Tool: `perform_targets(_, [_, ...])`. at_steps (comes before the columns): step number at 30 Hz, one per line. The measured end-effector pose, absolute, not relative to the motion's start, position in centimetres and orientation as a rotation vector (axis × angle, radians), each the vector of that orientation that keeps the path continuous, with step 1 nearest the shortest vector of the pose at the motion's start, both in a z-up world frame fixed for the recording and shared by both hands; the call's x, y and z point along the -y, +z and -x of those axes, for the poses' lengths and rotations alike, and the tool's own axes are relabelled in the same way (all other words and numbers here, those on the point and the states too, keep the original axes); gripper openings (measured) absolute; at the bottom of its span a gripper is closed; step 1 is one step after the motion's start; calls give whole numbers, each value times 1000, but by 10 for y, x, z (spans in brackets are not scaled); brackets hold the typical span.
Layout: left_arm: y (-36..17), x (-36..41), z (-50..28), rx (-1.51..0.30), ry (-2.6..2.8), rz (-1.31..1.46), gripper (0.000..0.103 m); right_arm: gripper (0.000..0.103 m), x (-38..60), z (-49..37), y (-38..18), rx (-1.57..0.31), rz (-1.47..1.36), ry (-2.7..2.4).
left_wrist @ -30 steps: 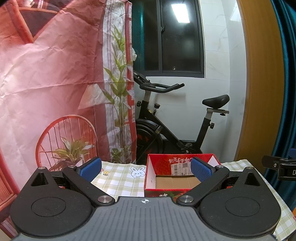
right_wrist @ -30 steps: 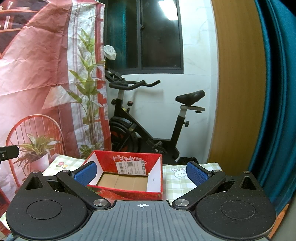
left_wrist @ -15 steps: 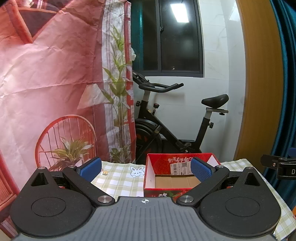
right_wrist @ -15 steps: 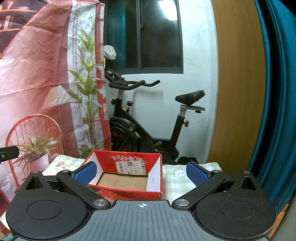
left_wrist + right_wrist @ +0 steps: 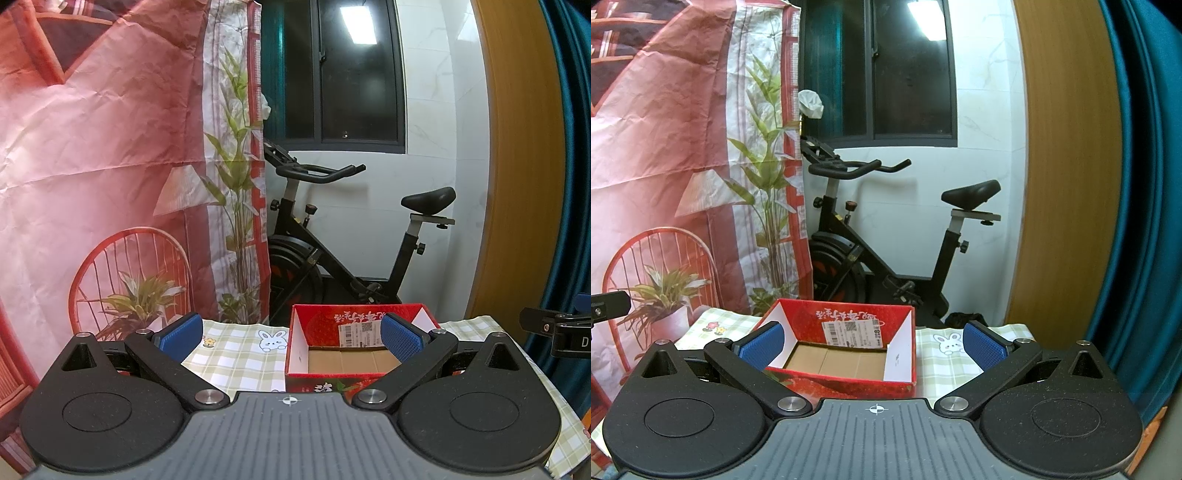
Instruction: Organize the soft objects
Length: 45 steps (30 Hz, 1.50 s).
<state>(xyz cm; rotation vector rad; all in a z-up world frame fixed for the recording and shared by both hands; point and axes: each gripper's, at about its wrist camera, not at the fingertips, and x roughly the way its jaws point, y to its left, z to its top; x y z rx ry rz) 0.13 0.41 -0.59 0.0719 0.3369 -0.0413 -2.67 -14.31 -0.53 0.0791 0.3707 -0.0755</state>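
Left tongs (image 5: 291,338) & right tongs (image 5: 873,341) both held level, spread wide w/ nothing between, aimed at empty red box (image 5: 325,326) on checked table (image 5: 236,354).

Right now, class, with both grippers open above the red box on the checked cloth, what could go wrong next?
1. The red box is light cardboard with nothing in it; a bump from the right gripper or left gripper could slide it.
2. It sits on a loose checked cloth, which might drag or bunch.
3. No soft objects are in view, so reaching for them would be blind.
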Motion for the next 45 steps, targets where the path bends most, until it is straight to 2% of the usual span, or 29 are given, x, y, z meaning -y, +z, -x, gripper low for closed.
perform_targets(27, [-13, -6, -6, -353, -48, -56, 103, 103, 150, 25, -10, -372, -136, -35])
perform_targets(40, [-70, -17, -44, -474, -51, -57, 103, 103, 146, 4, -83, -312, -177, 27])
perform_targets(45, [-100, -23, -55, -521, -74, -53, 103, 103, 138, -13, -115, -427, -212, 79])
